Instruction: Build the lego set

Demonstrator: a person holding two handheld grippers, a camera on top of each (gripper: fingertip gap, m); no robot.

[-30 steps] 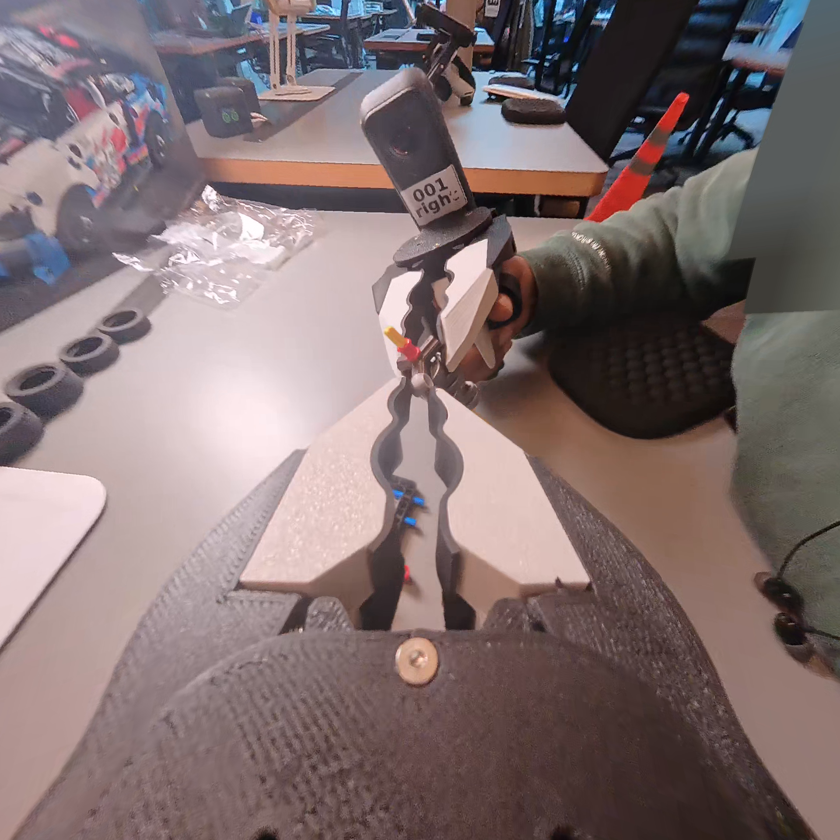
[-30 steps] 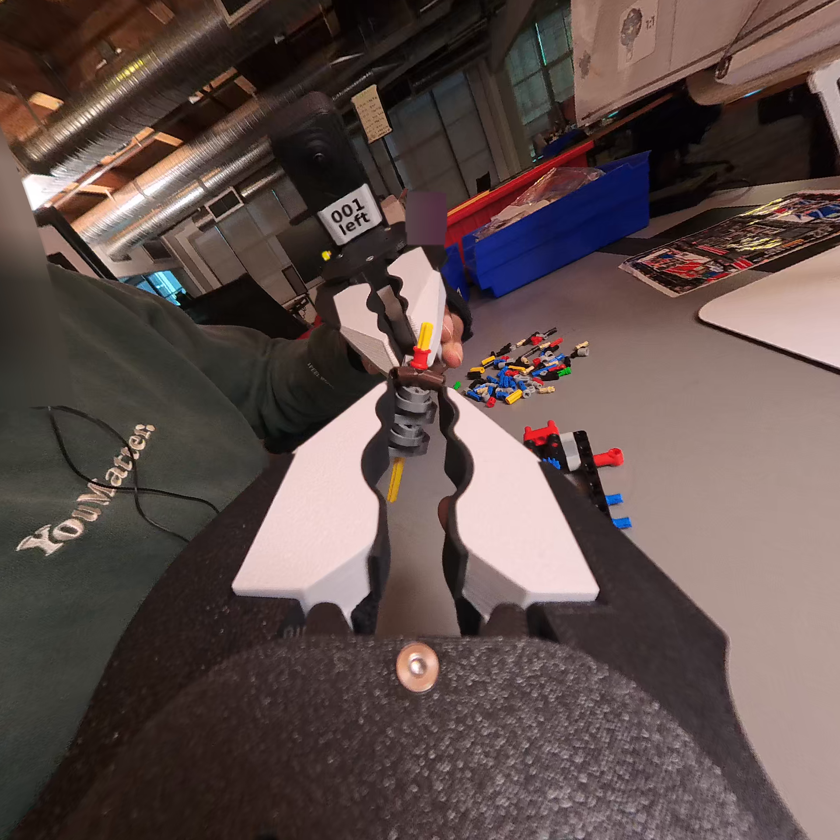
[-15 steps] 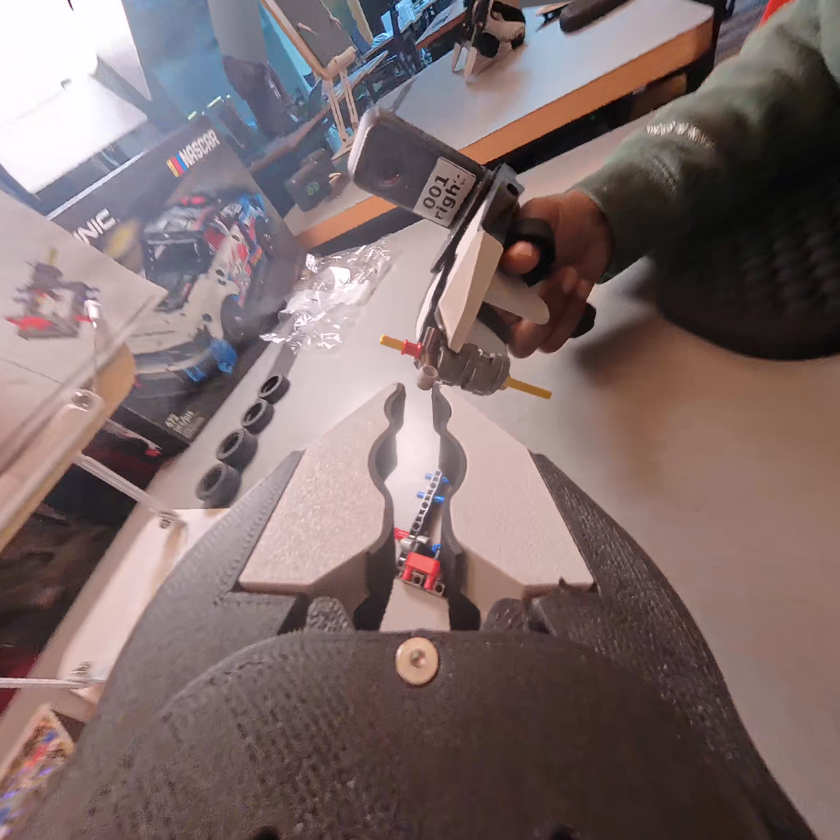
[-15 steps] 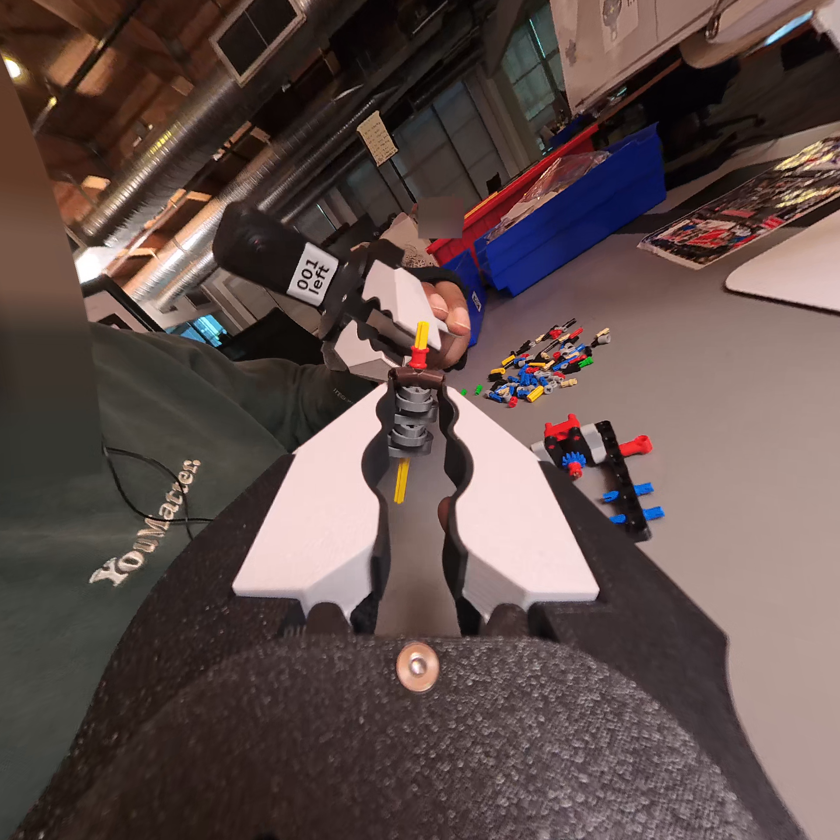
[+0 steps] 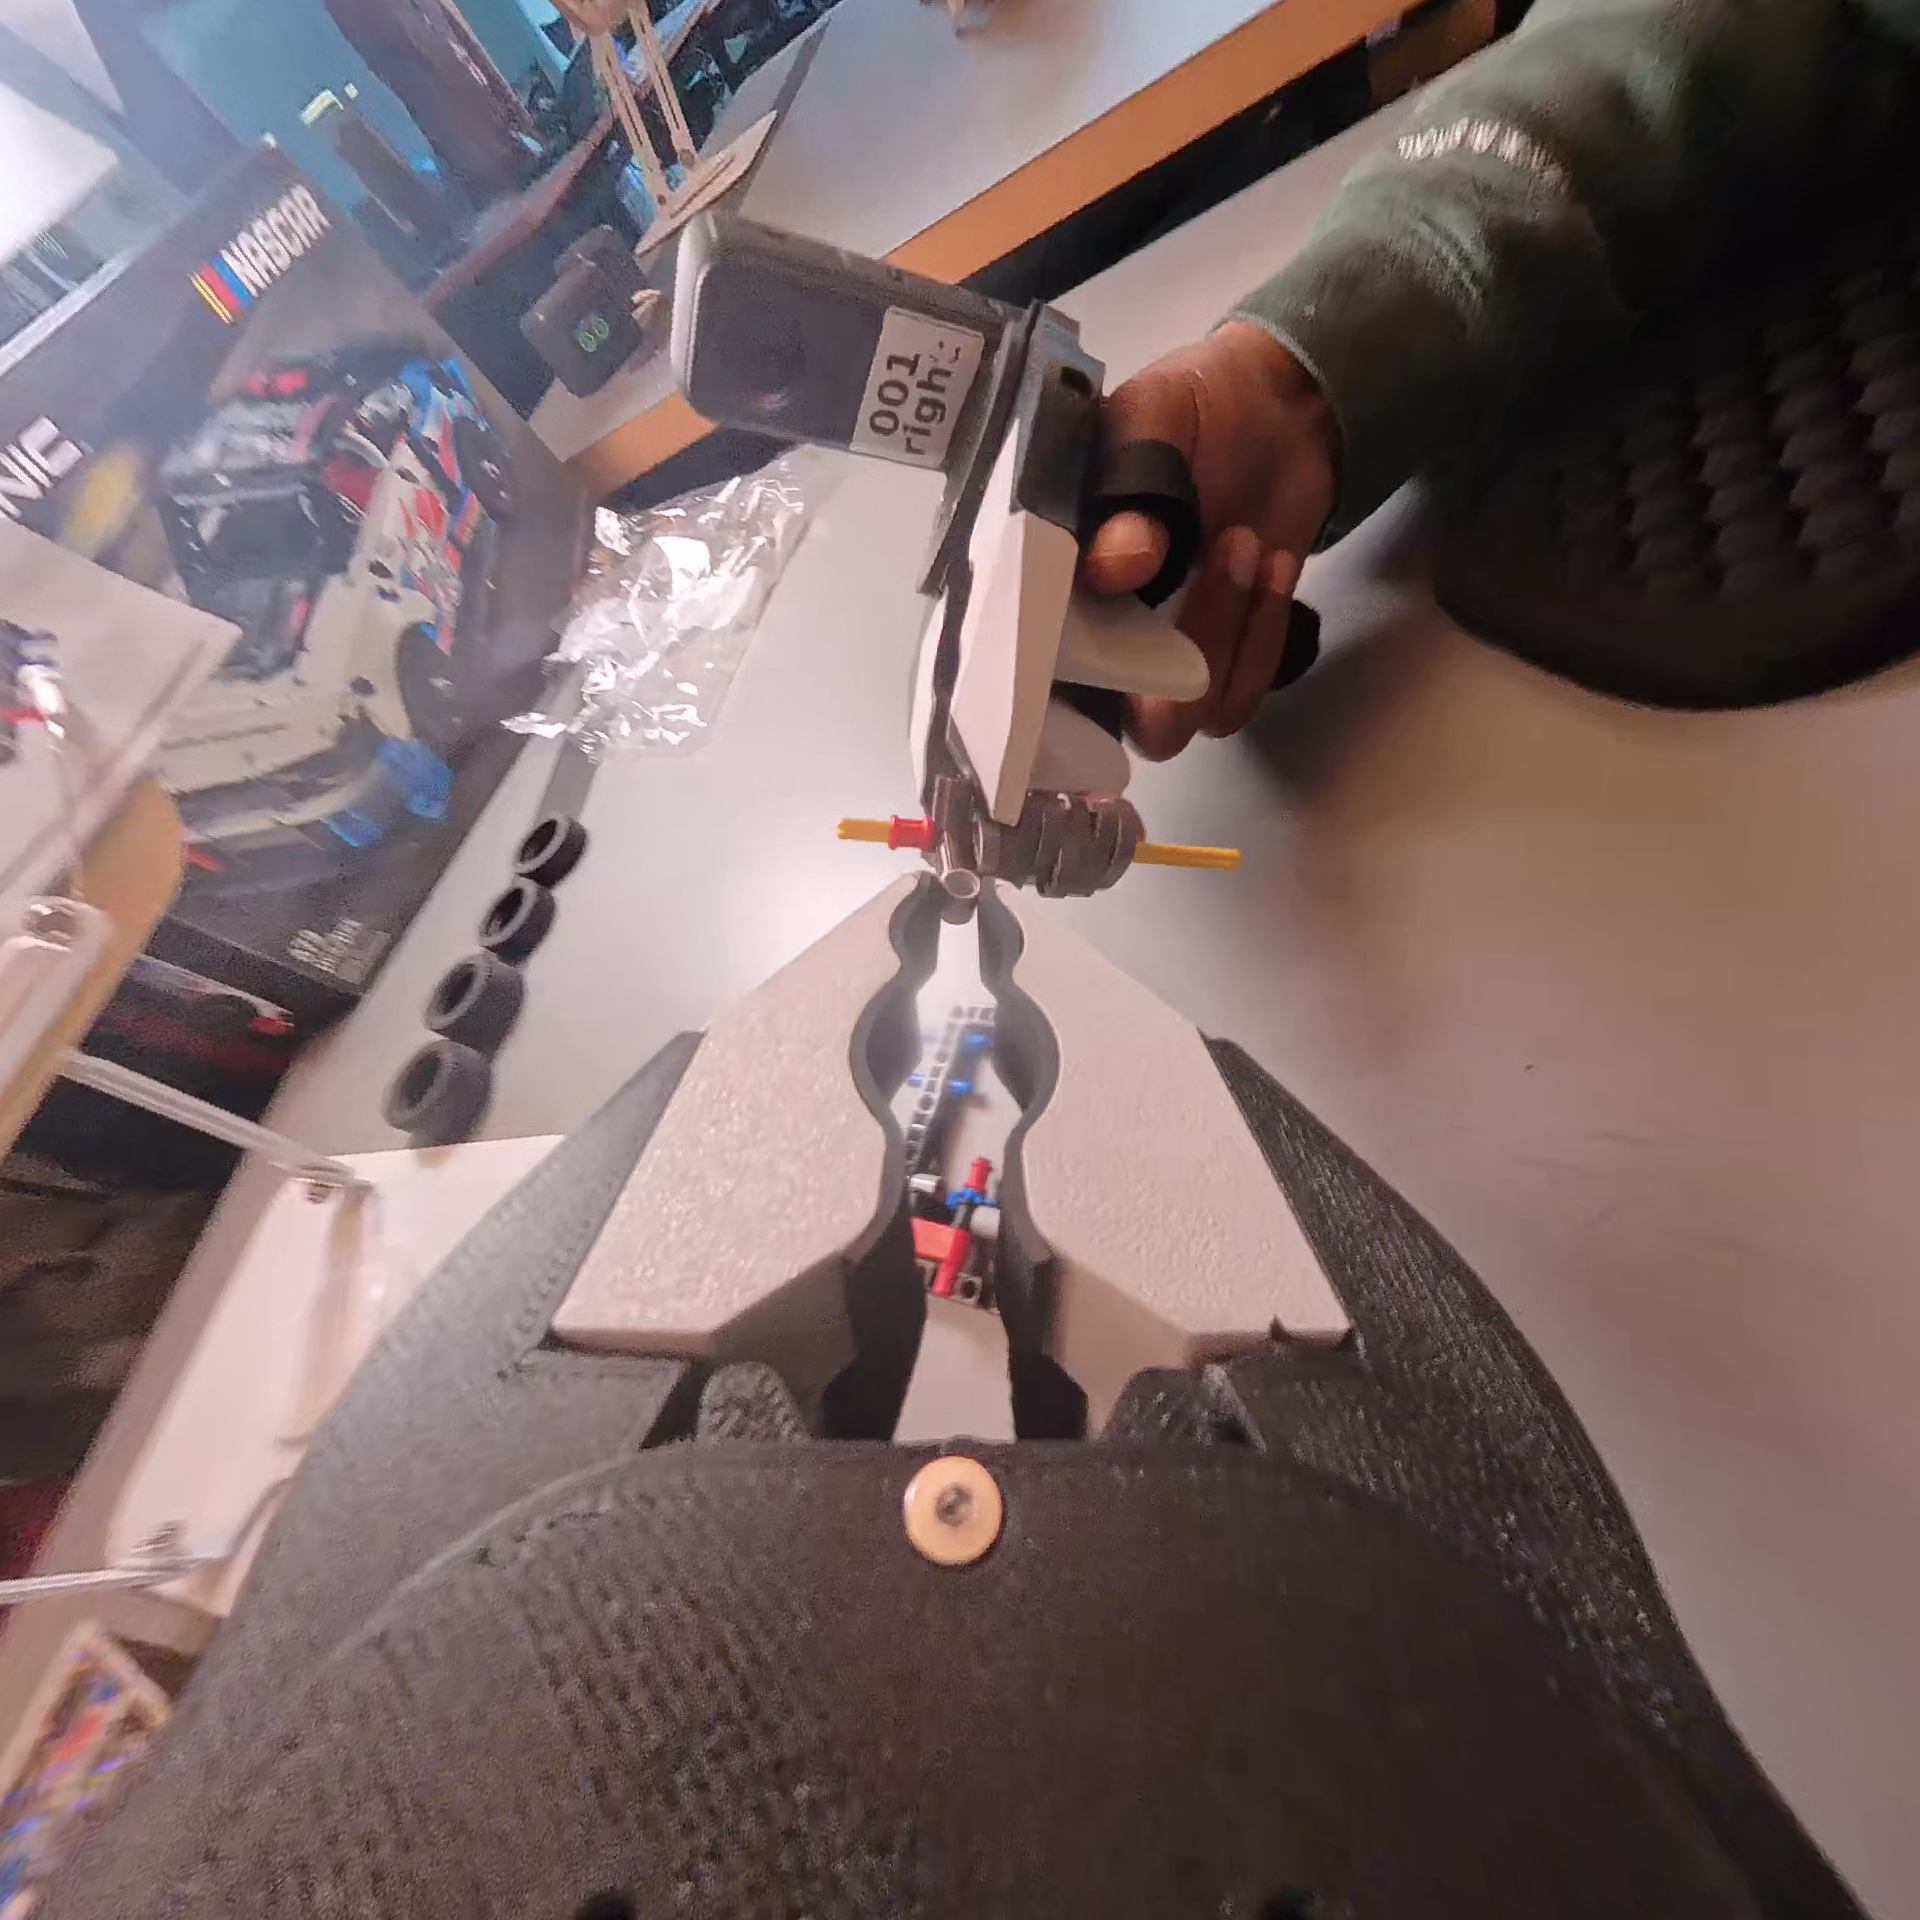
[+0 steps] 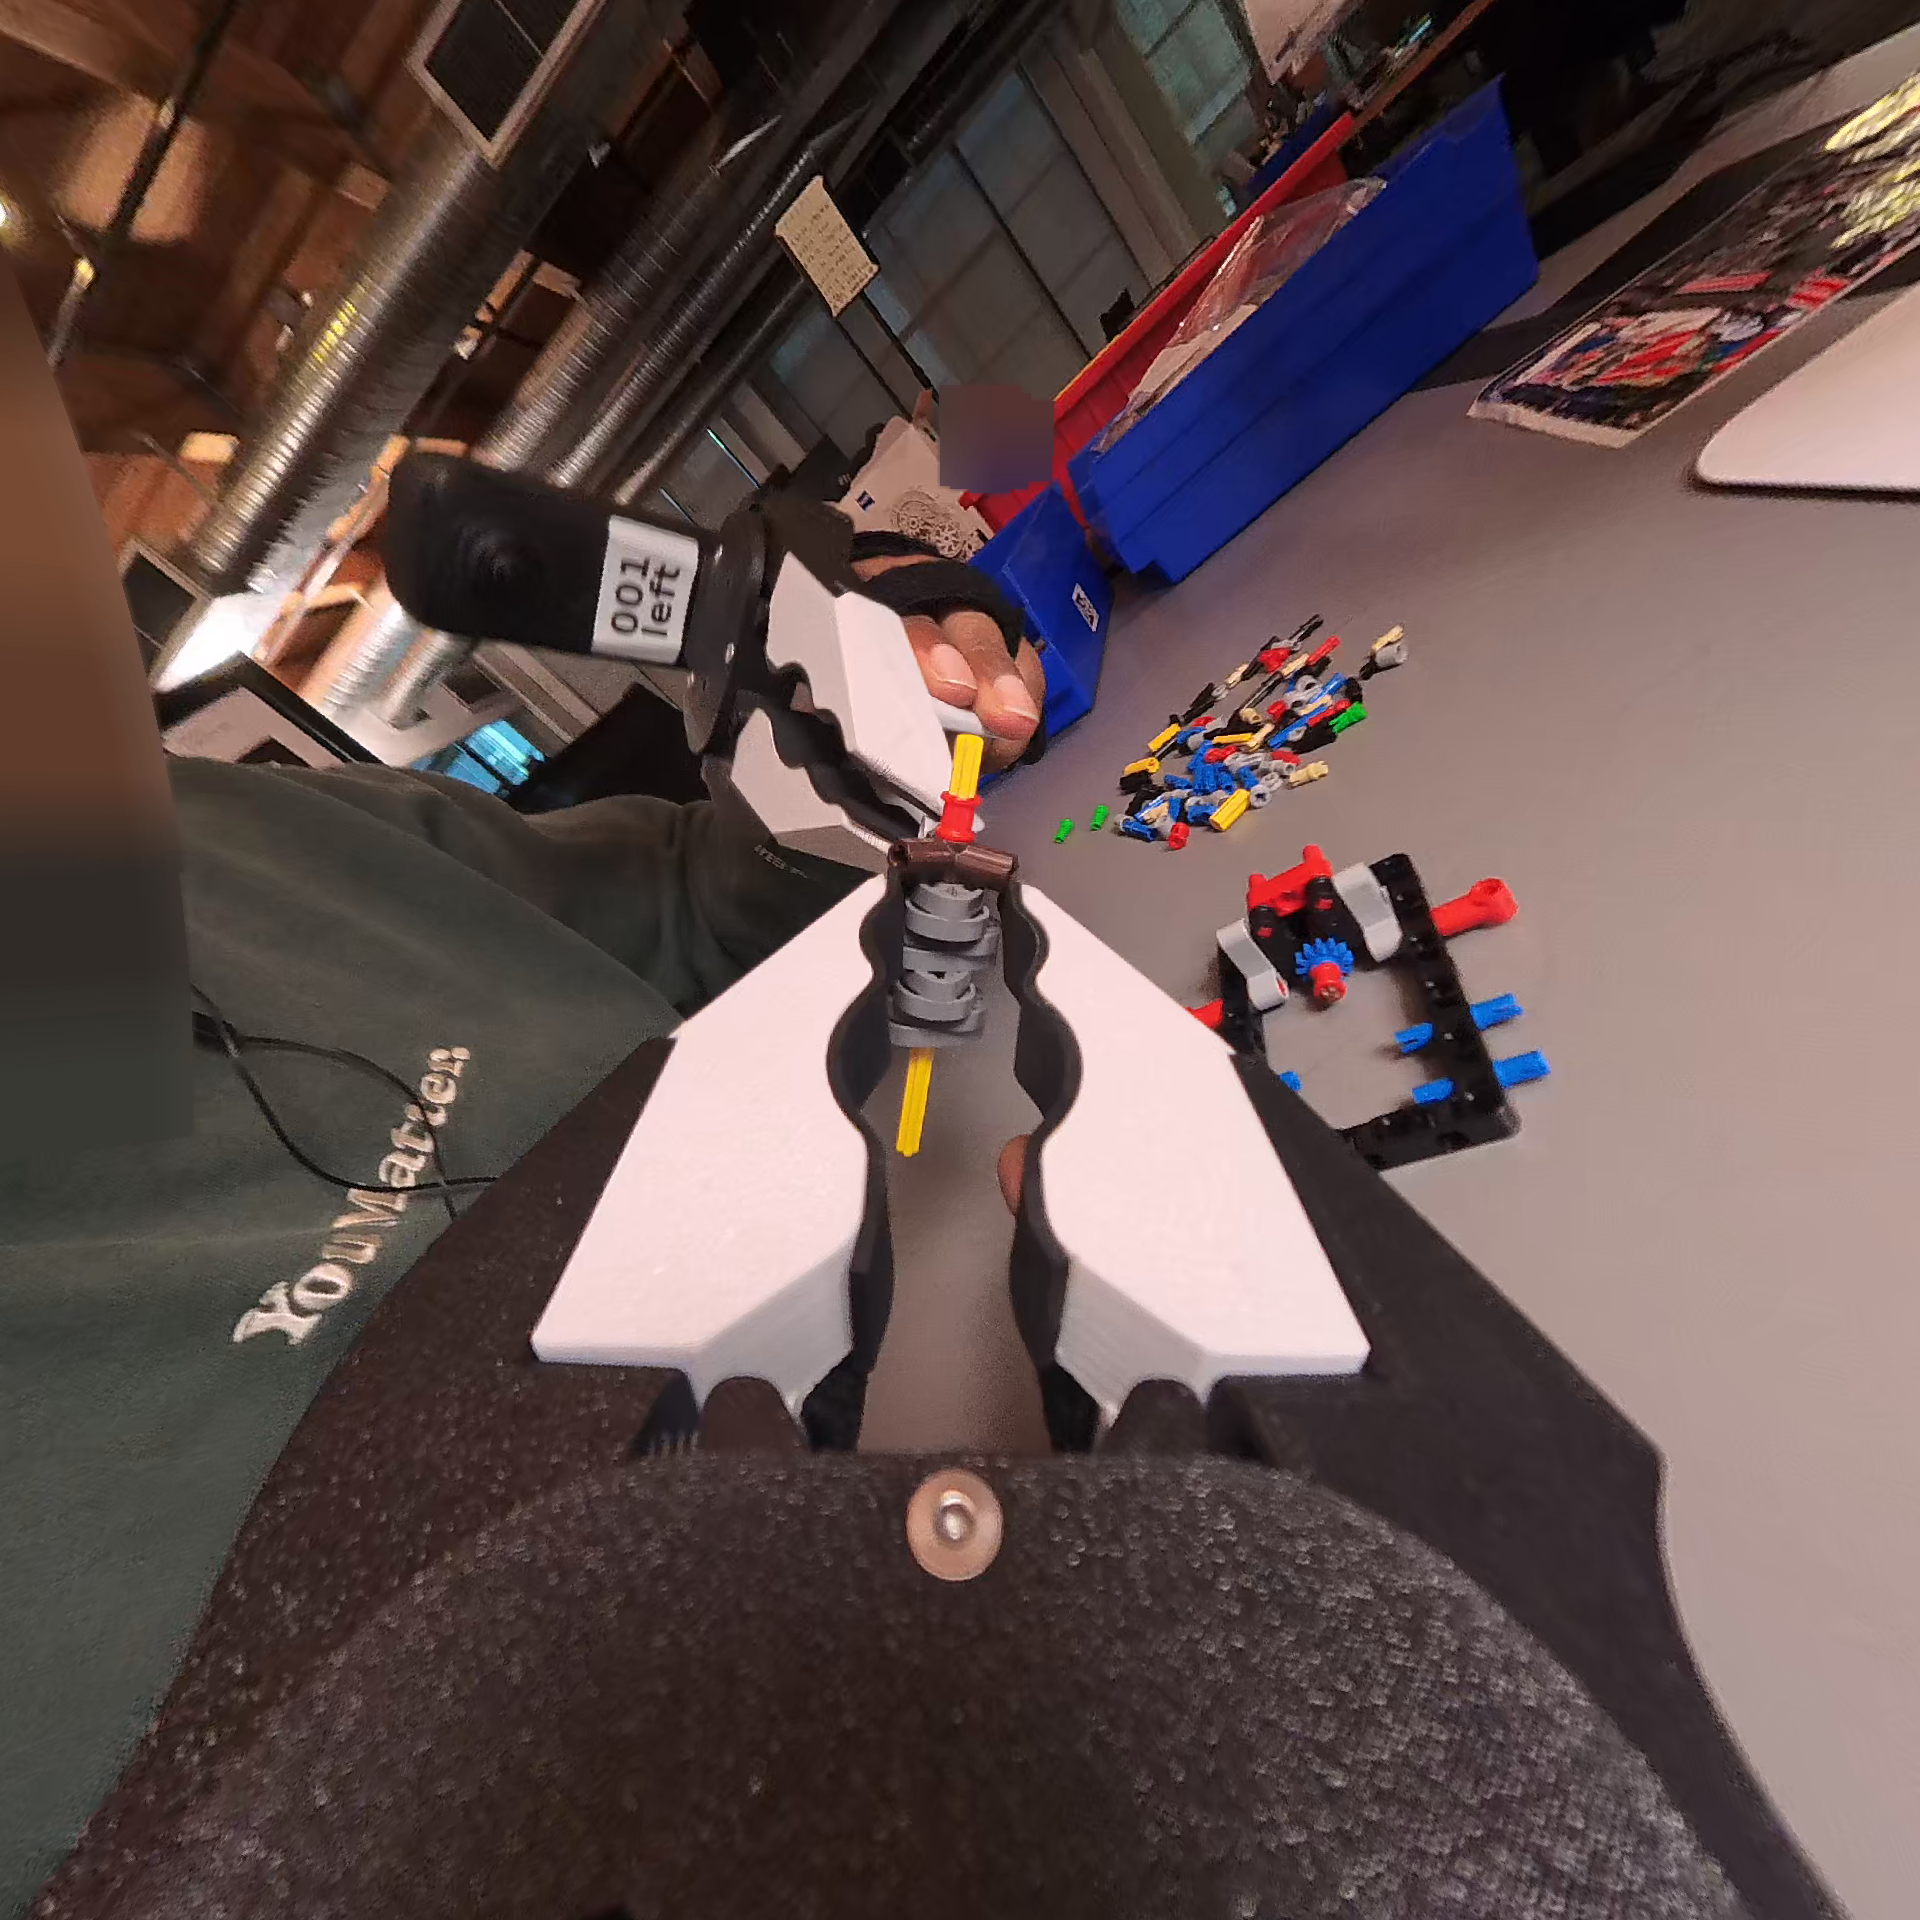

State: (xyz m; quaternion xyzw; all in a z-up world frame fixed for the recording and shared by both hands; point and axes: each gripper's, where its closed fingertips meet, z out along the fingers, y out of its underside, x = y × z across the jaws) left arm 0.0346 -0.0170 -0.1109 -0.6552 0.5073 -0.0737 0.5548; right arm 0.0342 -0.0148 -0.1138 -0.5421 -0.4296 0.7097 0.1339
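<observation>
My right gripper [image 6: 951,883] is shut on a stack of grey pieces [image 6: 940,966] threaded on a yellow axle [image 6: 914,1112], with a red bush [image 6: 960,816] and a brown connector [image 6: 951,858] at its far end. In the left wrist view this assembly [image 5: 1070,842] lies crosswise, held above the table by the right gripper [image 5: 977,821]. My left gripper [image 5: 956,899] is shut on a small grey piece [image 5: 962,885] at the connector. The left gripper also shows in the right wrist view [image 6: 909,821], tip to tip with mine. A black frame assembly [image 6: 1444,997] lies on the table.
A pile of loose small pieces [image 6: 1247,738] lies beyond the frame. Blue bins [image 6: 1299,343], a booklet [image 6: 1714,332] and a white pad [image 6: 1849,416] are farther off. Several black tyres [image 5: 488,997], a set box [image 5: 312,499] and a plastic bag [image 5: 665,613] sit left. Less than 4 cm separates the two grippers' tips.
Both grippers have rolled and tilted together while staying tip to tip. The axle assembly has turned from end-on to crosswise in the left wrist view. Both grips are unchanged.
</observation>
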